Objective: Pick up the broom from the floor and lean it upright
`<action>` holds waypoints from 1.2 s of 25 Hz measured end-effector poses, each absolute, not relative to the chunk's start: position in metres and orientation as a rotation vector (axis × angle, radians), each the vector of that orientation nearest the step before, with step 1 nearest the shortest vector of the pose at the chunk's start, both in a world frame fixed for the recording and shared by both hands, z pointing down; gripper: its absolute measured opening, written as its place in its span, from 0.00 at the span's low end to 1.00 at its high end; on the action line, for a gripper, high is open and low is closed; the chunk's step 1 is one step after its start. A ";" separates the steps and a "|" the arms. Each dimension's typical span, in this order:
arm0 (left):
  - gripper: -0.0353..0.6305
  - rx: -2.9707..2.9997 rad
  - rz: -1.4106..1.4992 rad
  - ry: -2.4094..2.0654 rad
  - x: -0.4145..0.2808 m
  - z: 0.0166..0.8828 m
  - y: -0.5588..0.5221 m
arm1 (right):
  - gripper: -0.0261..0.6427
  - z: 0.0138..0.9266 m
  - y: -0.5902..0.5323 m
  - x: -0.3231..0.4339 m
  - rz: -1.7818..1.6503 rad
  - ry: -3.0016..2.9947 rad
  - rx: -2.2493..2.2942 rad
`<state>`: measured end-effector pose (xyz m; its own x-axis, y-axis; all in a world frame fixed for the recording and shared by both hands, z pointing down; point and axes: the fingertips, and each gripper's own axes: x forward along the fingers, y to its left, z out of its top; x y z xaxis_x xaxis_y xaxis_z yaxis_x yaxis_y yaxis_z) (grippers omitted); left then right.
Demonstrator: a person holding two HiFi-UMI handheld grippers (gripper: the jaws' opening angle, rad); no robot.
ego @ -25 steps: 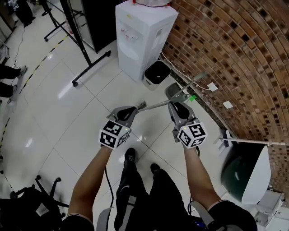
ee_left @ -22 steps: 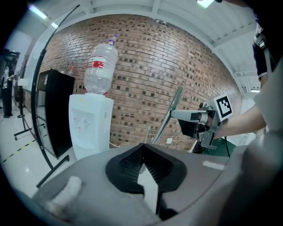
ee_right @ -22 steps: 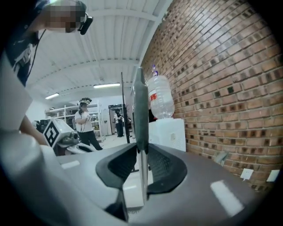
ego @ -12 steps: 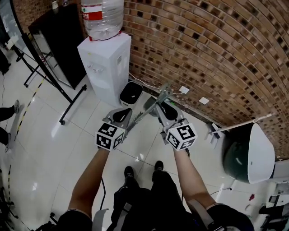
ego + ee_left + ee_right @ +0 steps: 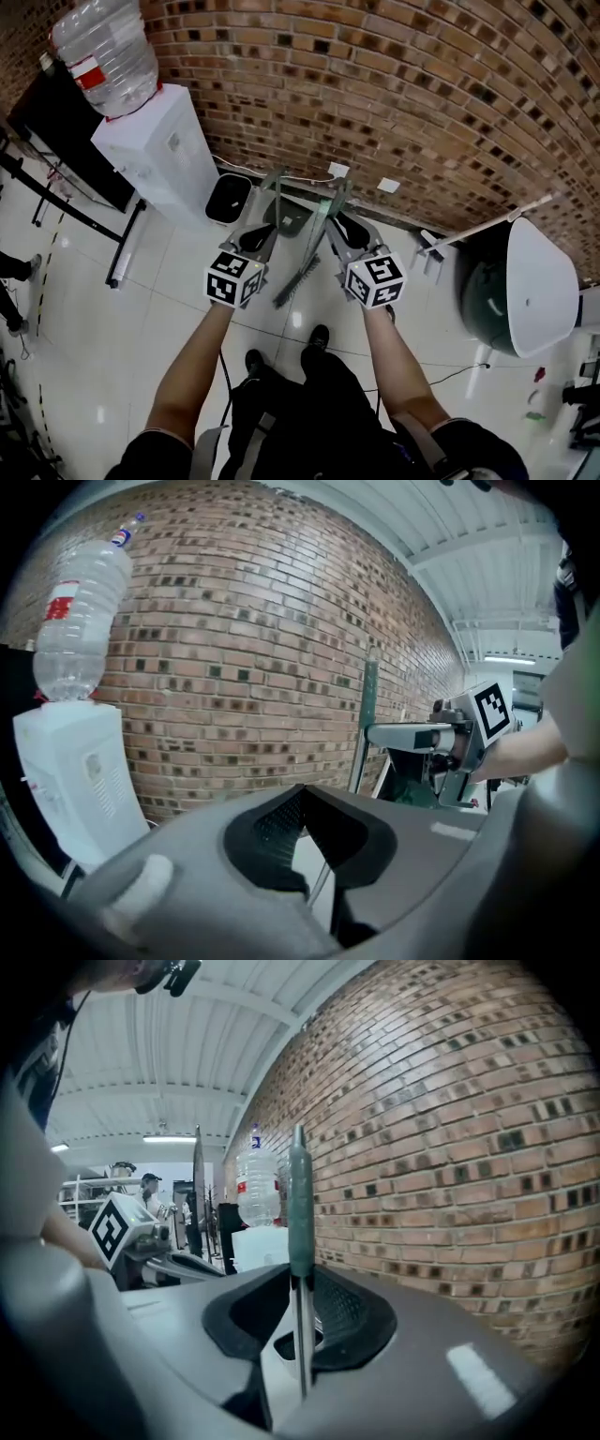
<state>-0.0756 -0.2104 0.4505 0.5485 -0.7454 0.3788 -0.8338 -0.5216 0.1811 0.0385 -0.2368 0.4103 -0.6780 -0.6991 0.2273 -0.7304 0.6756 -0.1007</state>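
Two grippers are out in front of the person, with a brick wall [image 5: 422, 103] filling the head view from about 10 to 2 o'clock. The one doing the work is the right gripper [image 5: 302, 1288]. Its jaws are clamped on the thin metal rod of the broom [image 5: 300, 1354], right under the green grip [image 5: 300, 1194]. In the right gripper view that rod stands straight up between the pads.

From the head view the broom hangs close to vertical, so it looks really short. The grip end sits at roughly 12 o'clock, near the wall. The brush head [image 5: 295, 281] hangs down between the two marker cubes, over the white tile floor [image 5: 112, 337]. I can't tell whether the bristles touch the tiles.

The left gripper [image 5: 302, 799] sits at 9 o'clock of the broom, just beside it. Its jaws look pressed together at the tips. A bit of the broom's rod shows through the gap lower down, but I can't say whether they touch it. In the left gripper view, the right gripper and the green grip are over at 3 o'clock.

Other stuff: a white water dispenser [image 5: 155, 155] stands at 10 o'clock with a clear bottle [image 5: 103, 52] on top. A black bin [image 5: 228, 199] is right next to it against the wall. What looks like a dark dustpan [image 5: 292, 217] sits just past the gripper tips.
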 end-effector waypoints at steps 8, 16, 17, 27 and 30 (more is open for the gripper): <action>0.05 2.473 0.437 -1.190 0.035 0.466 -0.254 | 0.16 0.431 -0.277 0.156 0.339 -2.647 1.270; 0.05 2.472 0.440 -1.086 0.088 0.500 -0.316 | 0.16 0.478 -0.353 0.203 0.398 -2.577 1.328; 0.05 2.474 0.432 -1.077 0.091 0.505 -0.328 | 0.16 0.487 -0.364 0.206 0.409 -2.566 1.330; 0.05 2.407 0.431 -1.040 0.091 0.559 -0.425 | 0.16 0.583 -0.447 0.210 0.583 -2.432 1.319; 0.05 2.379 0.420 -1.058 0.090 0.569 -0.444 | 0.16 0.607 -0.472 0.211 0.621 -2.403 1.313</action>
